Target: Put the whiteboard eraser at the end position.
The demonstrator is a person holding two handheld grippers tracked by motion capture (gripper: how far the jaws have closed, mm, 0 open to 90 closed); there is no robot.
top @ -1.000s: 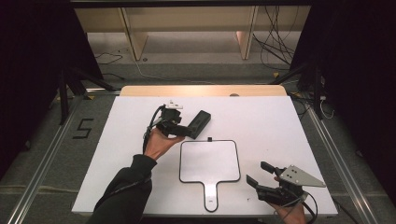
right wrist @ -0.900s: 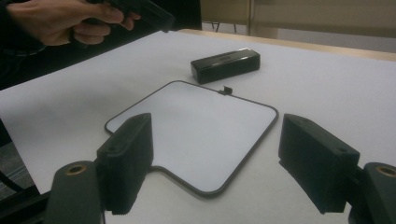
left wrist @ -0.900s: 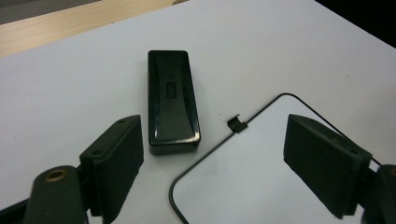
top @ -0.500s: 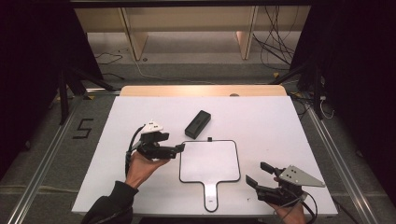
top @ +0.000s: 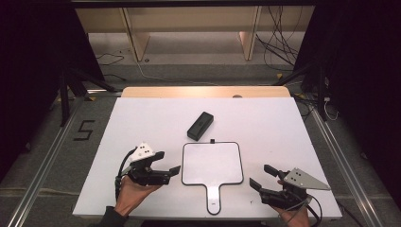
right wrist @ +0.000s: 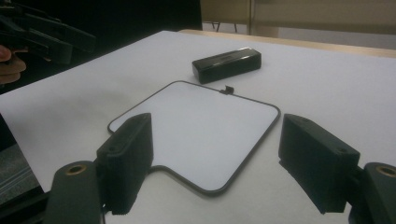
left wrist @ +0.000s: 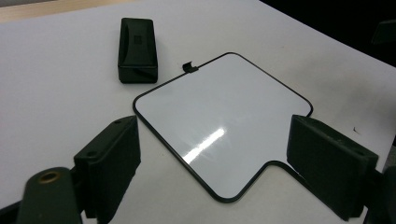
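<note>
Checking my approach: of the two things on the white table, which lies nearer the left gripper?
The white handled board with the black rim, right beside the left gripper; the black rectangular block lies farther up the table.

The eraser (top: 200,125) lies on the table (top: 283,127) just behind the handled whiteboard (top: 212,164), which lies between both grippers.

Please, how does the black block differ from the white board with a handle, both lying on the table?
The black block is dark all over, while the white board is white with a thin black rim. The block is a small thick bar; the board is wide, thin and flat, with a handle. The block lies at a slant farther from the person; the board lies squarely between the two tools. Both rest untouched on the table.
</note>
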